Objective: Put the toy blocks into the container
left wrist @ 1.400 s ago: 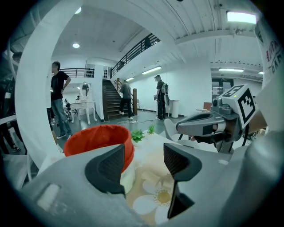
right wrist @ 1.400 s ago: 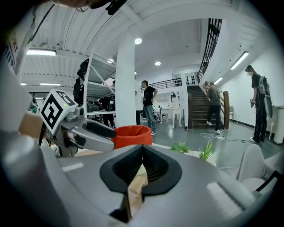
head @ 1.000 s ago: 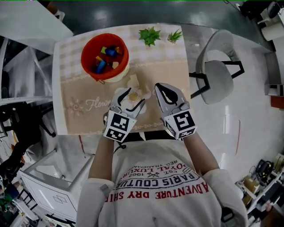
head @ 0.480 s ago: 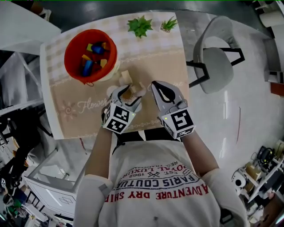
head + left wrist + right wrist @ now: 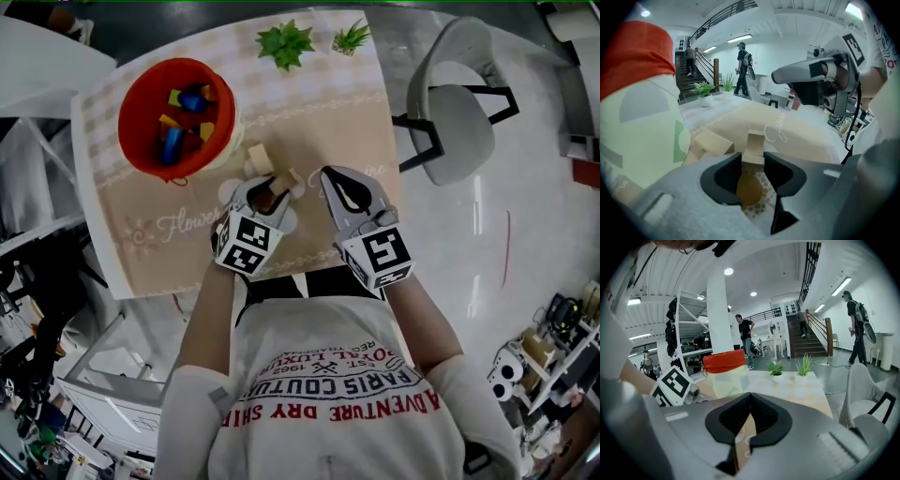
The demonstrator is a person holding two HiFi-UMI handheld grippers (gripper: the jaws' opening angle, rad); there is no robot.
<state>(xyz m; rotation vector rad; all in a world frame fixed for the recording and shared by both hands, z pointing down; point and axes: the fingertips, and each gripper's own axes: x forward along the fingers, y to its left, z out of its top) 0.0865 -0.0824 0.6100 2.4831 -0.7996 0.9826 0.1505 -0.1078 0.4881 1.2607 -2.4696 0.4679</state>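
The left gripper (image 5: 269, 187) has gone from jaws spread wide over the loose pieces a second ago to pinched in now, and the left gripper view confirms it: both pads are clamped onto a tan wooden block (image 5: 753, 149), squeezing it from either side with its far end poking out past the tips. That block sits low over the beige cloth (image 5: 337, 131), just this side of the container (image 5: 125, 122). A second tan block (image 5: 711, 143) lies right beside it on the left, close against the container's pale wall (image 5: 642, 108). From the head view, the container is the red-rimmed bucket at the table's far left, with coloured blocks (image 5: 183, 117) already piled inside, and one more tan piece (image 5: 254, 154) rests on the cloth between the bucket and the left gripper. Over to the right gripper (image 5: 342, 187): it hangs just beside its partner, a little apart, and the right gripper view shows its jaws (image 5: 749, 399) pressed together at the tips with nothing between them. Beyond those closed tips stands the container (image 5: 725, 371), and further back two small potted plants (image 5: 776, 369) at the table's far edge. A grey chair (image 5: 464, 141) stands off the table's right side.
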